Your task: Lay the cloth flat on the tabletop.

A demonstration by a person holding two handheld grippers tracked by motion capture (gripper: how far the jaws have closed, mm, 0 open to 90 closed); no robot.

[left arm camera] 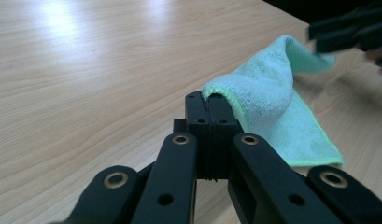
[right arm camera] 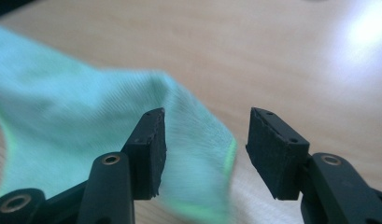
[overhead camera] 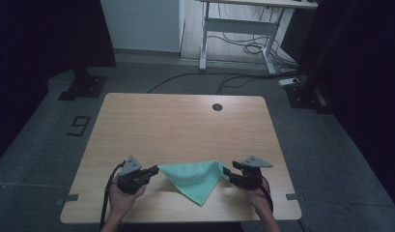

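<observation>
A mint-green cloth point(overhead camera: 195, 177) lies folded into a triangle near the table's front edge, its point toward the person. My left gripper point(overhead camera: 154, 170) is shut on the cloth's left corner point(left arm camera: 216, 91), the fabric pinched between the closed jaws point(left arm camera: 209, 109). My right gripper point(overhead camera: 227, 172) is at the cloth's right corner and stands open. In the right gripper view the cloth point(right arm camera: 86, 140) spreads to the left and its corner point(right arm camera: 212, 154) lies in the gap between the two fingertips, with my right gripper point(right arm camera: 205, 140) not closed on it.
The cloth rests on a light wooden table point(overhead camera: 185, 125) with a round cable grommet point(overhead camera: 217, 107) near the far edge. Beyond the table are a white desk frame point(overhead camera: 238, 29) and floor cables point(overhead camera: 243, 48).
</observation>
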